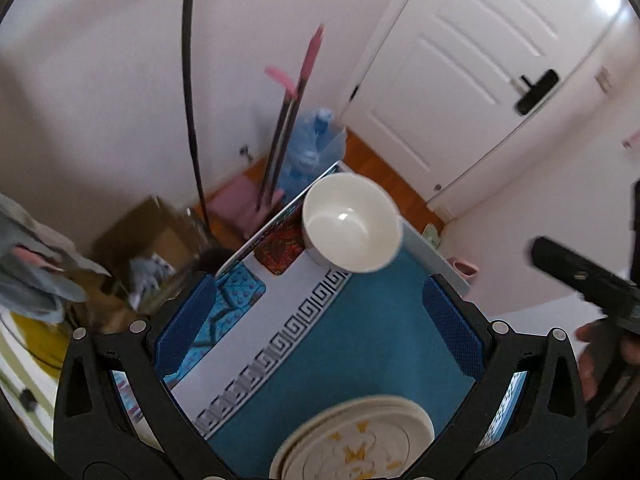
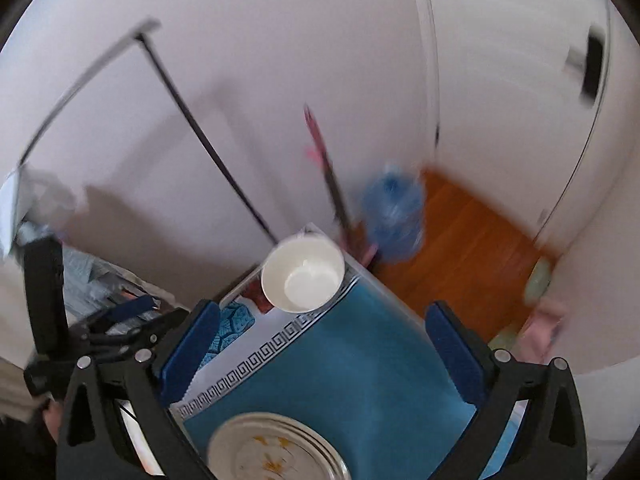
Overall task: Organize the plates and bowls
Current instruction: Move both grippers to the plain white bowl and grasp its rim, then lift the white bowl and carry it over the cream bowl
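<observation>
A white bowl (image 1: 352, 222) stands upright at the far corner of a table with a blue cloth (image 1: 360, 340); the right wrist view shows the same bowl (image 2: 303, 276). A stack of cream plates with yellow marks (image 1: 356, 440) lies at the near edge, seen as plates (image 2: 276, 448) in the right wrist view. My left gripper (image 1: 320, 328) hovers open over the cloth, nothing between its blue pads. My right gripper (image 2: 320, 352) is open too, above the cloth between plates and bowl. The right gripper's black body (image 1: 592, 280) shows at the right of the left view.
Beyond the table's far corner stand a blue water jug (image 1: 312, 148), pink-handled mops (image 1: 288, 128) and a cardboard box (image 1: 152, 236) on wooden floor (image 2: 460, 232). A white door (image 1: 480, 80) is at the back right. Clothes (image 1: 32, 264) hang at left. Both views are motion-blurred.
</observation>
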`<action>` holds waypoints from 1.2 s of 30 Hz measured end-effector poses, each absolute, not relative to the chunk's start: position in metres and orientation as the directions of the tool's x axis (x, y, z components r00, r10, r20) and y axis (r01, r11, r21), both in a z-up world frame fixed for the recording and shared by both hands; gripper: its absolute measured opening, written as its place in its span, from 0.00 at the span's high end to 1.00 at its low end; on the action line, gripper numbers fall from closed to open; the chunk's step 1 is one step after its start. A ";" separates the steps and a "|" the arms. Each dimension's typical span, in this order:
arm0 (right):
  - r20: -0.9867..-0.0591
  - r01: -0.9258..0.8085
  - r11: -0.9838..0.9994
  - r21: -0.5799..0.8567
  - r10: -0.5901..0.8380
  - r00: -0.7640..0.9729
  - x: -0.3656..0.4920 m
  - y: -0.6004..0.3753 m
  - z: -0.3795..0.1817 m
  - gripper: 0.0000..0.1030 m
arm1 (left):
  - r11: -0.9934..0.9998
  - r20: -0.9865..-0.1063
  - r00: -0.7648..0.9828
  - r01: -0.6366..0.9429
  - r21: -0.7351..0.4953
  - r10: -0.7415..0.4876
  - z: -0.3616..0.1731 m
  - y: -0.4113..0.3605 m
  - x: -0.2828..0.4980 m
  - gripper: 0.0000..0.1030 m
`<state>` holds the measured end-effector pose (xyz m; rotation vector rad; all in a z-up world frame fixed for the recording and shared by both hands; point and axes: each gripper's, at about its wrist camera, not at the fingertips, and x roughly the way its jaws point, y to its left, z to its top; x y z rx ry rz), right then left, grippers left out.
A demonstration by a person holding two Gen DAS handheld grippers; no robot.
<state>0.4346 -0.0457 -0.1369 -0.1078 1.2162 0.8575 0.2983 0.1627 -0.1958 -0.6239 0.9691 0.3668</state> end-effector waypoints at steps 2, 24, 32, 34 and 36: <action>-0.875 -0.611 0.705 0.360 0.483 0.041 0.449 -0.027 -0.175 0.01 | 0.762 -0.866 0.499 -0.552 -0.339 -0.024 -0.223 0.172 0.316 0.18; -0.871 -0.523 0.718 0.460 0.479 -0.109 0.473 0.021 -0.291 0.84 | 0.780 -0.886 0.444 -0.506 -0.368 -0.130 -0.318 0.194 0.388 0.80; -0.870 -0.537 0.719 0.441 0.489 -0.061 0.465 0.017 -0.279 0.84 | 0.845 -0.883 0.466 -0.447 -0.294 -0.061 -0.297 0.179 0.386 0.80; -0.868 -0.543 0.717 0.436 0.494 -0.046 0.461 0.014 -0.272 0.84 | 0.855 -0.877 0.478 -0.435 -0.282 -0.046 -0.288 0.174 0.382 0.80; -0.864 -0.542 0.719 0.435 0.502 -0.029 0.457 0.009 -0.263 0.84 | 0.861 -0.871 0.489 -0.426 -0.276 -0.037 -0.279 0.170 0.379 0.80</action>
